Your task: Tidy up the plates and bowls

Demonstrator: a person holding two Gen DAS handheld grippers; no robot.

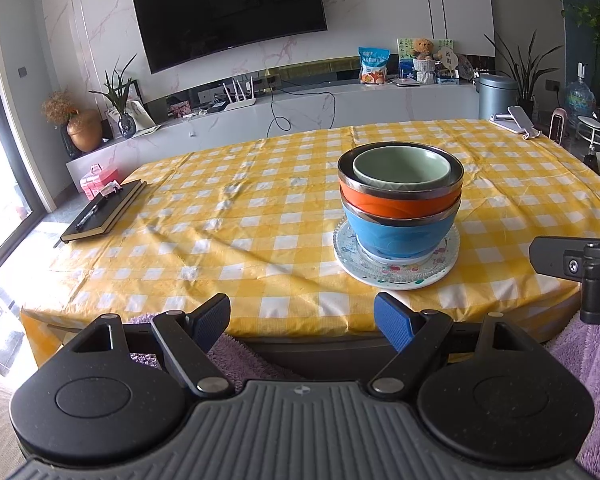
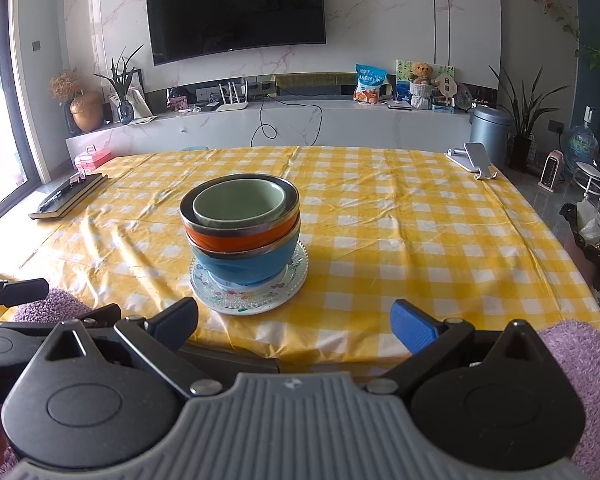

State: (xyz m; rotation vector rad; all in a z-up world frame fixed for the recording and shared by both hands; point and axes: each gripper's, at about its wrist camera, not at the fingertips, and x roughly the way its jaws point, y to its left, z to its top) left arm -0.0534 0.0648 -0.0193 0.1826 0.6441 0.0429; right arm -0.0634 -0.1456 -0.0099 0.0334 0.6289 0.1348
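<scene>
Yellow-and-white checked cloth is covering the surface [image 1: 260, 208] in front of me, in a living room with a dark television [image 1: 228, 8] hanging on the marble wall. Near the front edge, a green bowl [image 1: 402, 168] is nesting inside an orange bowl [image 1: 400, 200], which is sitting in a blue bowl [image 1: 398, 234]; the whole stack is resting upright on a patterned plate [image 1: 396, 274].

I am holding my left tool [image 1: 302, 320] low at the near edge, its blue pads spread wide and gripping nothing, with the stack ahead and to its right. My right tool [image 2: 294, 320] is likewise standing wide open and empty, the stack lying ahead and to its left.

Farther out, a black notebook [image 1: 104, 214] with a pen on it is lying at the left edge, and a white phone stand [image 2: 474, 160] is sitting at the far right corner.
</scene>
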